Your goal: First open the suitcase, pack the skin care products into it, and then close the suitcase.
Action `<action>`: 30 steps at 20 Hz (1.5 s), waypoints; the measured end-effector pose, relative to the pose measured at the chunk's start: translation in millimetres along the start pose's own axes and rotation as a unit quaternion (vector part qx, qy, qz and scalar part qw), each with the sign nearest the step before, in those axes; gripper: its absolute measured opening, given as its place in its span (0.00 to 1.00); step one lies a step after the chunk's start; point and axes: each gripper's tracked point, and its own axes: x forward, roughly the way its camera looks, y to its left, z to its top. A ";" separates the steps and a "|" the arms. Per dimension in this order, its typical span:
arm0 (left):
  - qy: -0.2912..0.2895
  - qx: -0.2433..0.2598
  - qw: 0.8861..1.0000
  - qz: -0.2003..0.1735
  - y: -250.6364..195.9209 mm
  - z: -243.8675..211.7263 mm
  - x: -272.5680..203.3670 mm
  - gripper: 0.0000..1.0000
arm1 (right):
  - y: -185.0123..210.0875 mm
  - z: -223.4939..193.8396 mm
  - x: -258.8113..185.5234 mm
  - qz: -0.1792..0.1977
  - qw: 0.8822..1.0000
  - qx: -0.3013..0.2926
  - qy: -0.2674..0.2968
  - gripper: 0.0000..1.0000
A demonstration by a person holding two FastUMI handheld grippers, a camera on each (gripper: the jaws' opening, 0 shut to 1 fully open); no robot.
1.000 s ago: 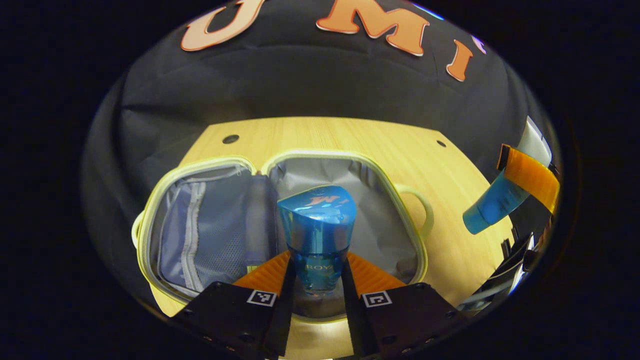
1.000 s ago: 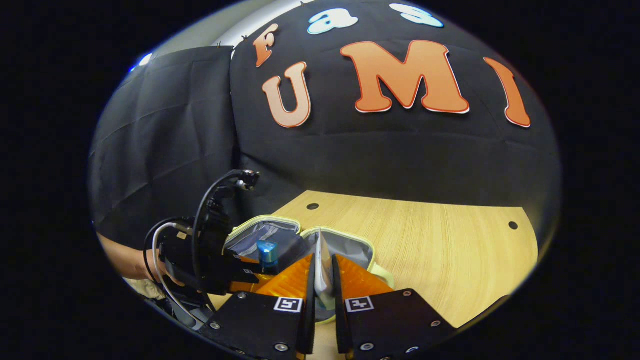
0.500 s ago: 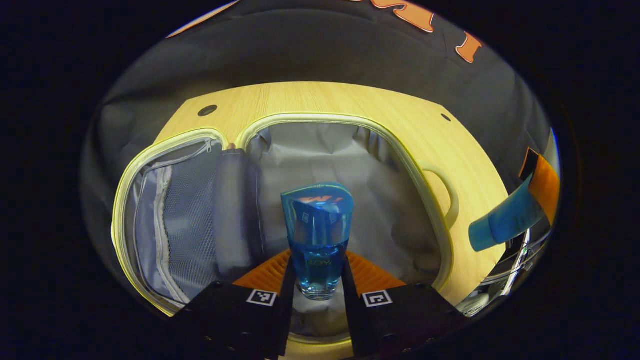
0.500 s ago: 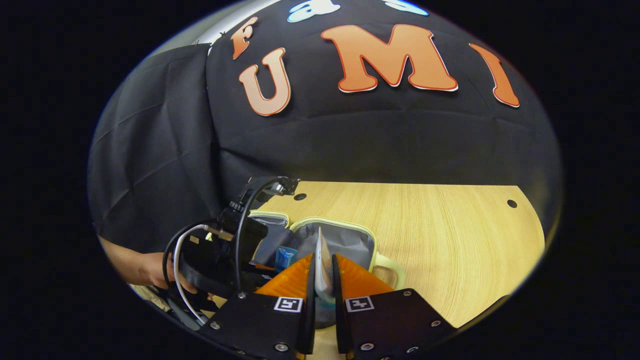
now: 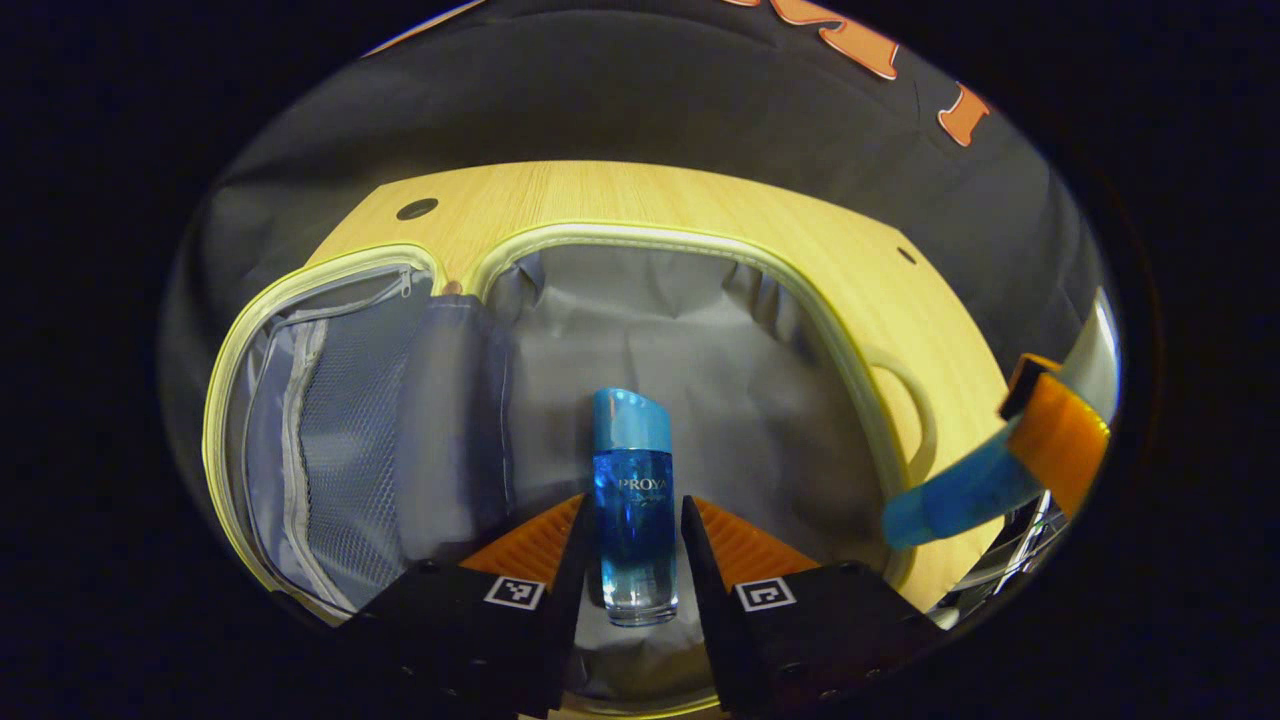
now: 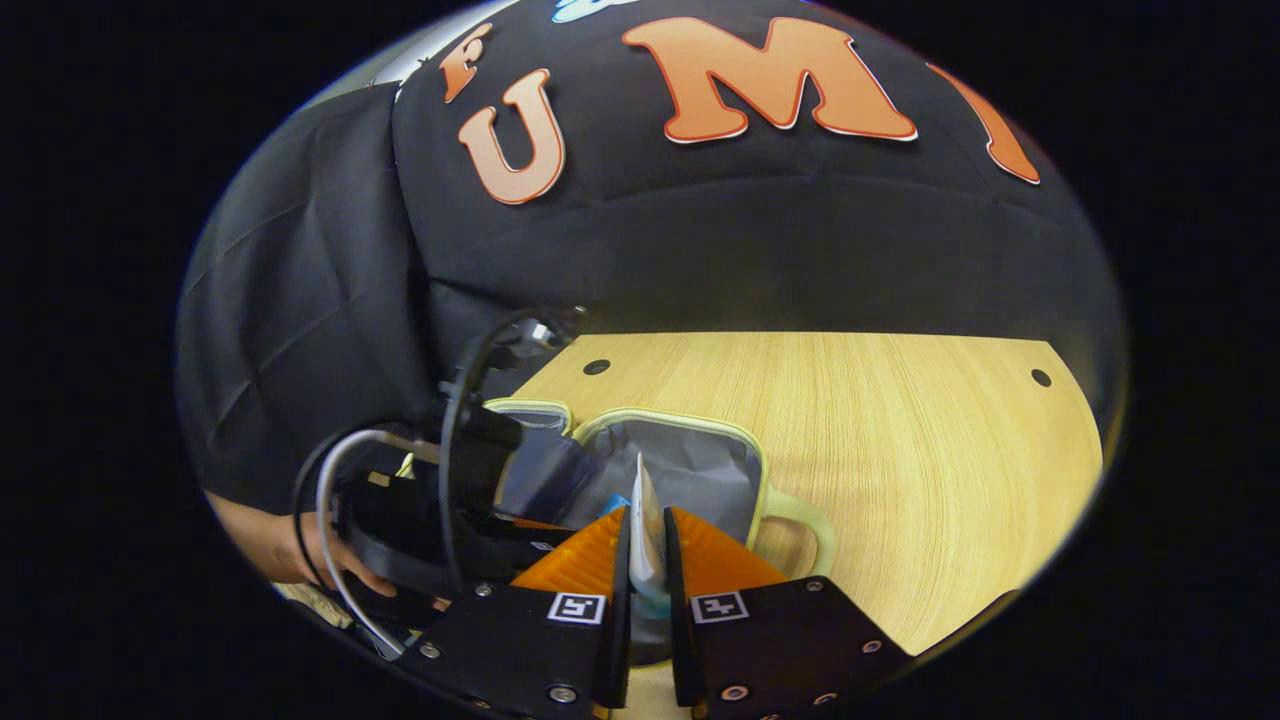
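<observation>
The suitcase (image 5: pixel 650 236) lies open on the table, pale yellow trim around a grey lining, with a mesh zip pocket in its left half. A blue glass bottle (image 5: pixel 633 520) lies flat on the lining of the right half, cap pointing away. My left gripper (image 5: pixel 634 520) is open around it, a finger on each side. My right gripper (image 6: pixel 645 522) is shut on a blue tube (image 6: pixel 645 545) by its white crimped end, just above the case (image 6: pixel 690 428). In the left gripper view the tube (image 5: pixel 945 492) hangs over the case's right rim.
The wooden table (image 6: pixel 900 450) stretches bare to the right of the case, with small round holes near its far corners. The case's loop handle (image 6: pixel 800 520) sticks out on that side. A hand (image 6: pixel 280 545) holds the left gripper (image 6: pixel 430 520) at the table's left.
The left gripper went down into the case and let go of the bottle, which now lies flat on the lining. The right gripper with the tube drew closer to the case.
</observation>
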 end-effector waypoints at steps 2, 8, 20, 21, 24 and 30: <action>-0.019 -0.009 1.000 -0.003 3.0 4.2 -15.2 0.61 | -1.2 -5.6 7.2 0.003 1.000 0.010 0.014 0.17; -0.134 -0.043 0.990 -0.004 39.3 30.4 -95.2 0.76 | 1.7 -25.5 38.5 0.009 0.998 0.026 0.063 0.17; -0.194 -0.152 0.957 0.153 232.6 -1.0 -207.5 0.76 | -9.4 -68.8 94.1 -0.016 0.984 0.079 0.157 0.17; -0.190 -0.165 0.954 0.163 243.1 -13.4 -214.3 0.76 | -17.6 -69.2 98.0 -0.031 0.982 0.093 0.162 0.18; -0.188 -0.201 0.944 0.185 273.9 -33.8 -226.5 0.77 | -32.9 -71.7 108.6 -0.064 0.974 0.128 0.174 0.24; -0.181 -0.212 0.935 0.221 335.3 -38.4 -216.0 0.82 | -29.1 -71.1 95.0 -0.065 0.973 0.122 0.183 0.29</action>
